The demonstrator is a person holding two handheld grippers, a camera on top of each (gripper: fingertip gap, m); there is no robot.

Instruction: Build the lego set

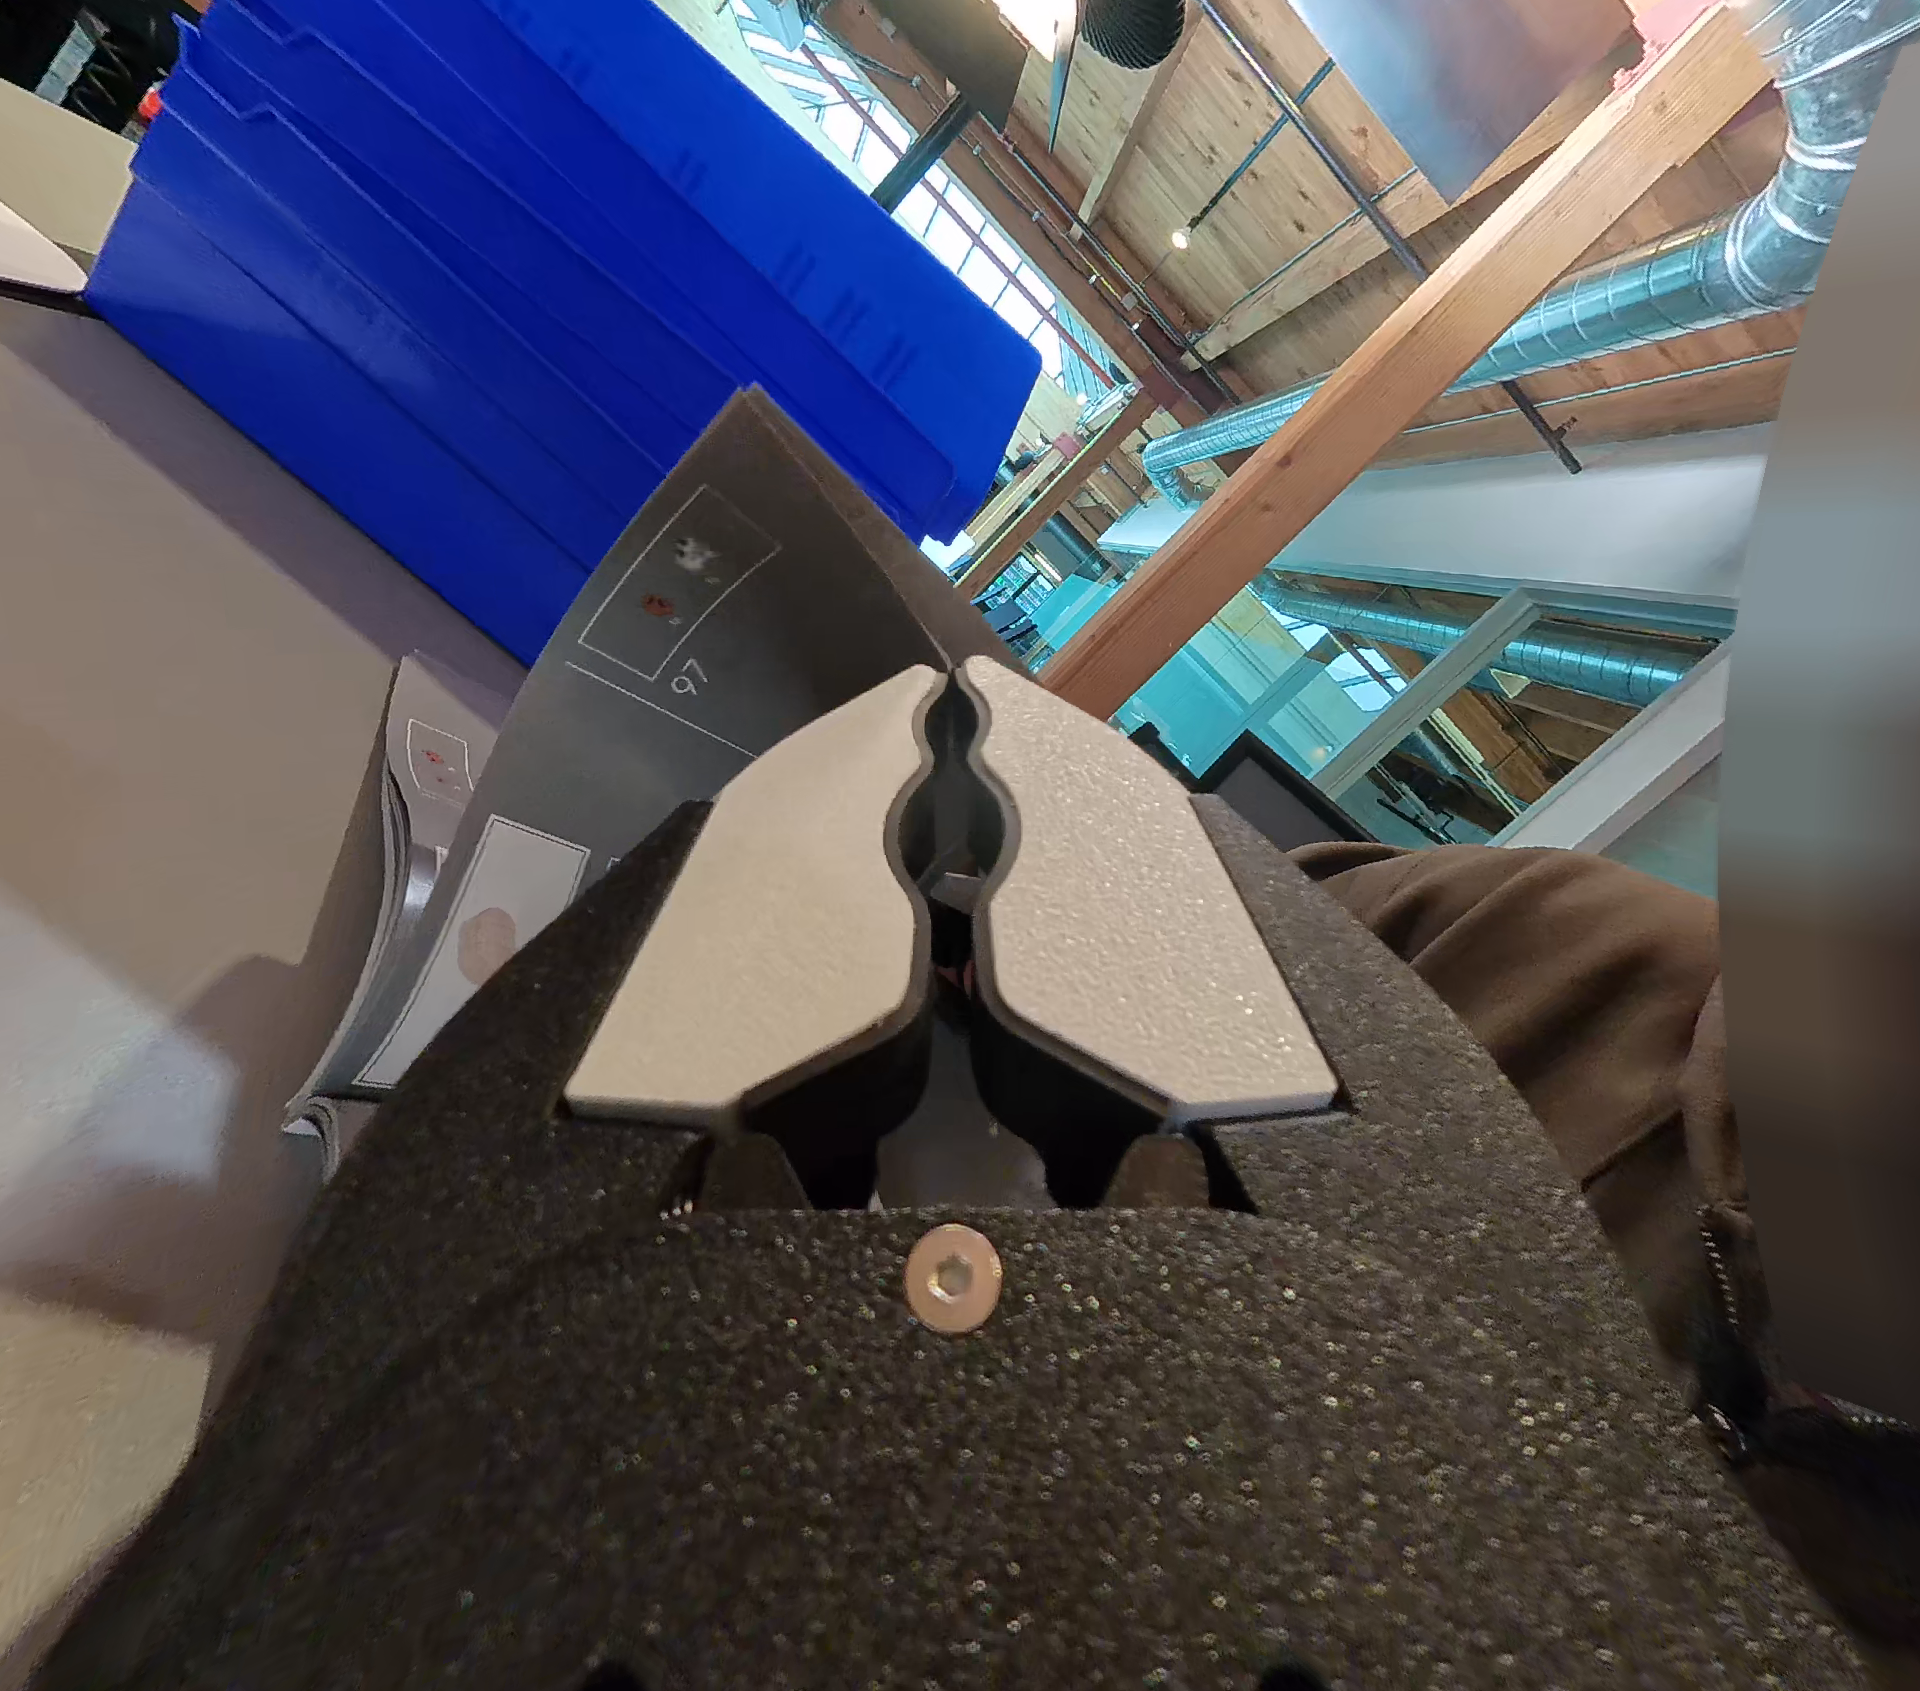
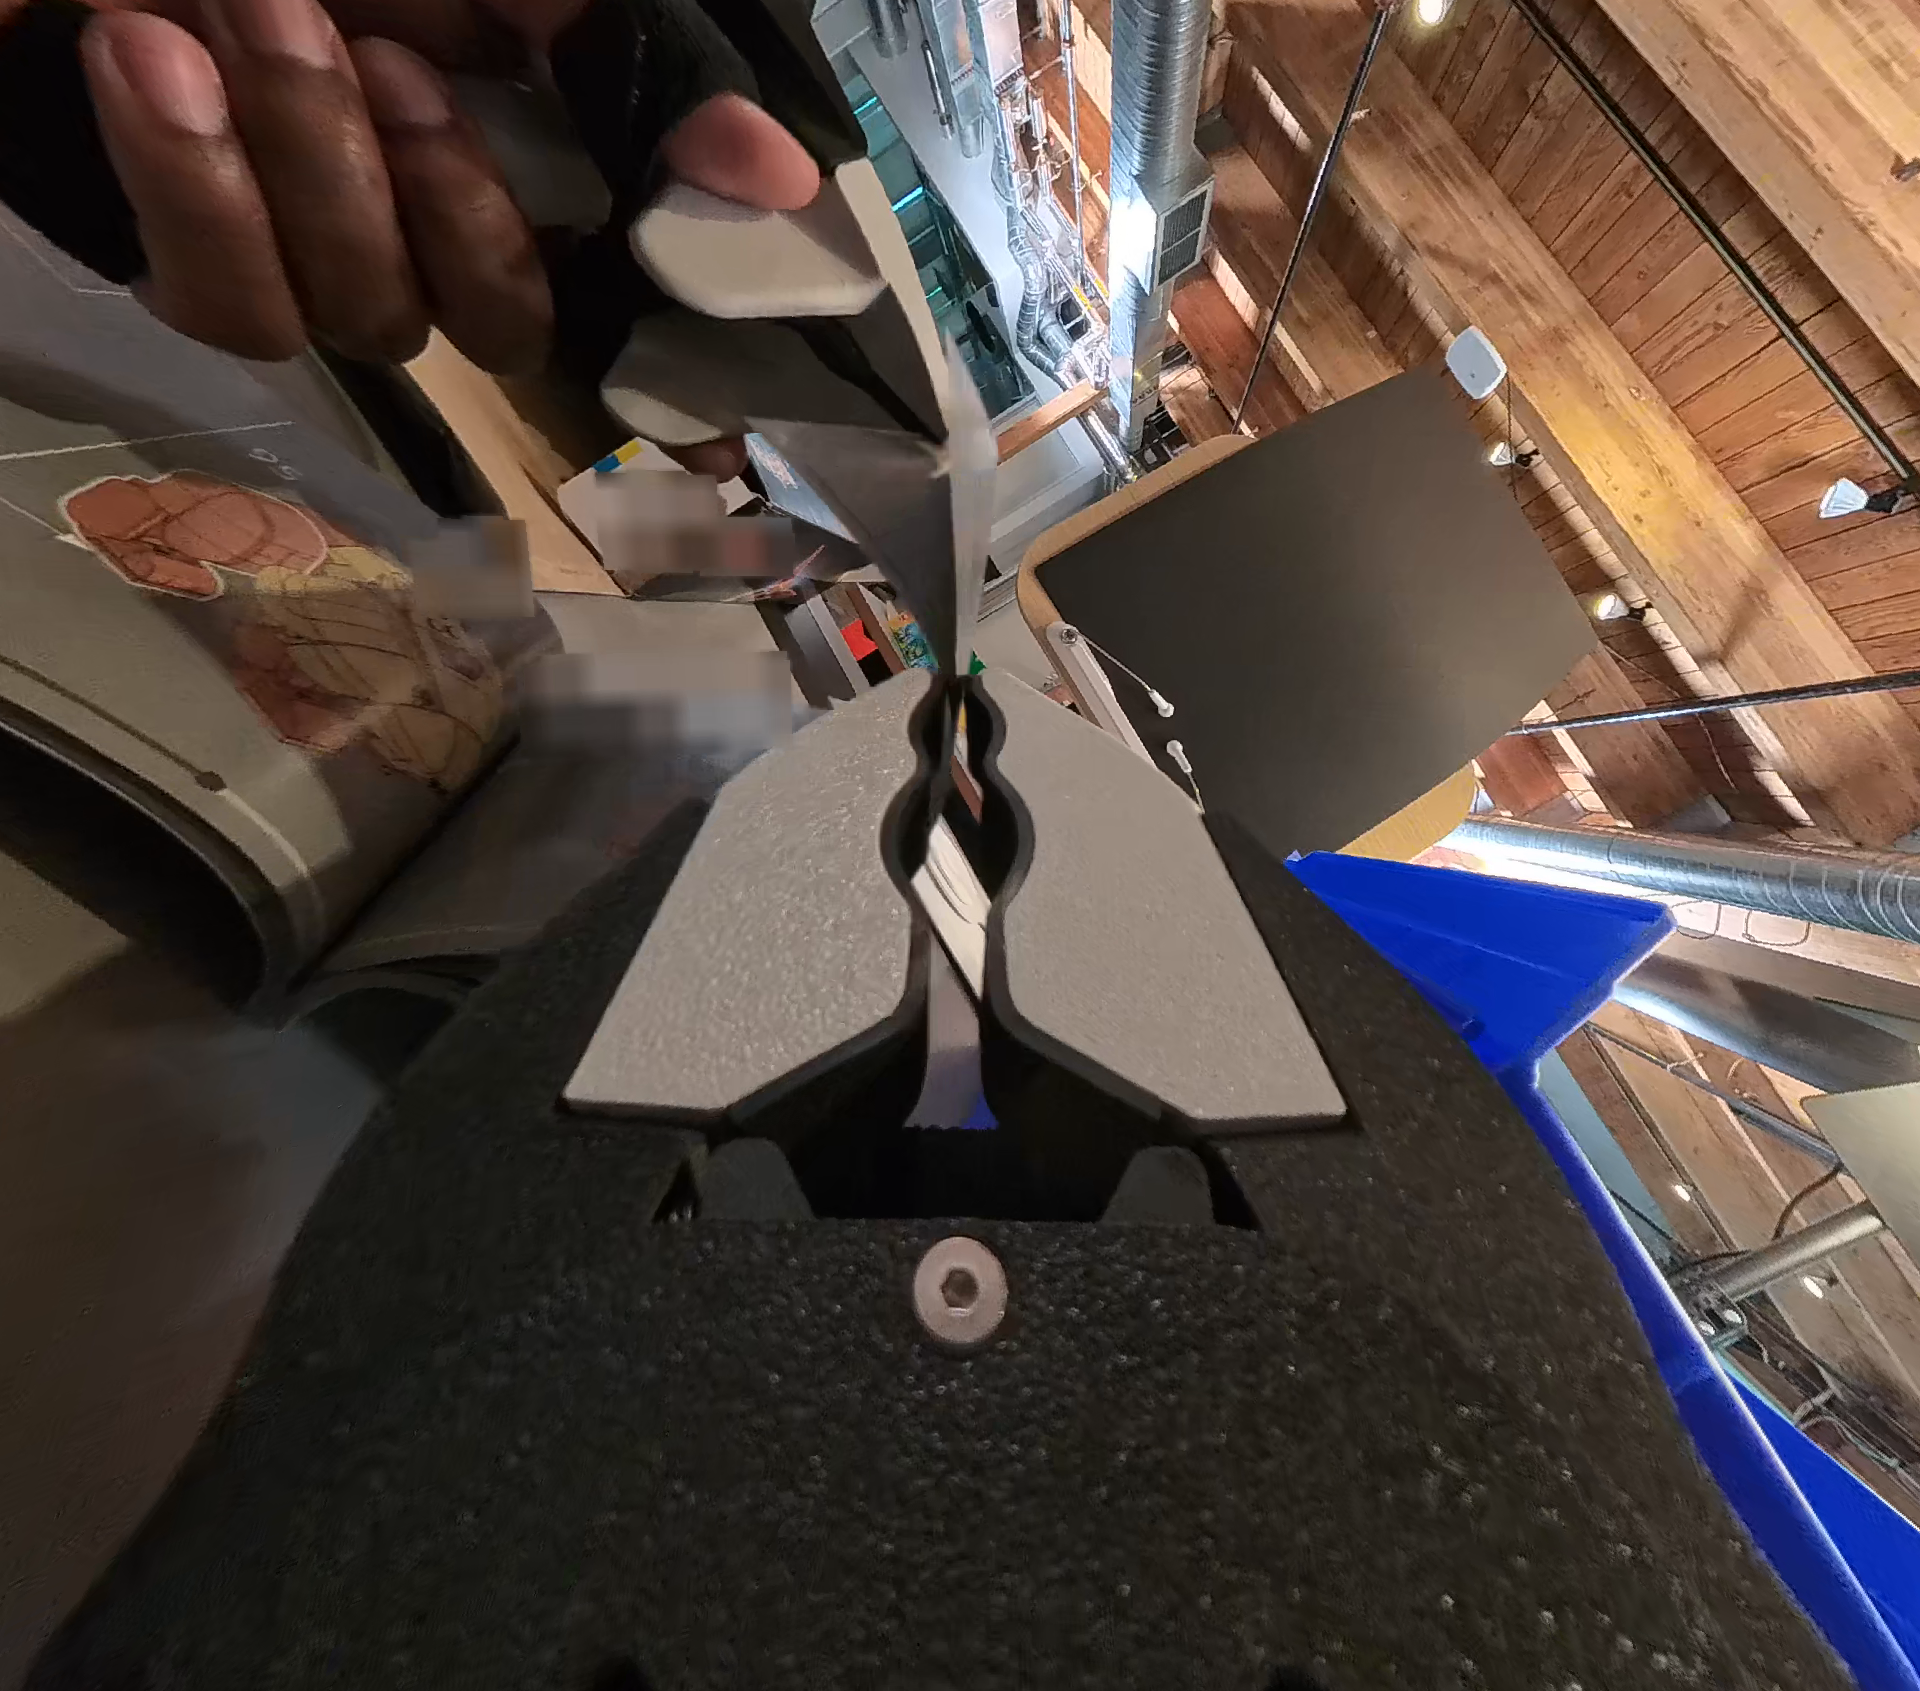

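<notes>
The table [image 1: 177,602] is grey and carries a stack of blue bins [image 1: 540,259], seen at a steep tilt under a timber ceiling with silver ducts [image 1: 1558,311]. In front of the bins lies the open instruction booklet [image 1: 436,820], grey-paged, with boxed part diagrams and a drawing of a tan and reddish-brown model on its curled left side. 1 dark grey page [image 1: 758,561] stands lifted from it. The left claw [image 1: 954,691] is closed on that page's edge, its grey pads meeting at the tips. The right claw [image 2: 956,691] is likewise pinched shut on the thin page edge. In the right wrist view a person's hand [image 2: 312,83] holds the left claw's handle.
</notes>
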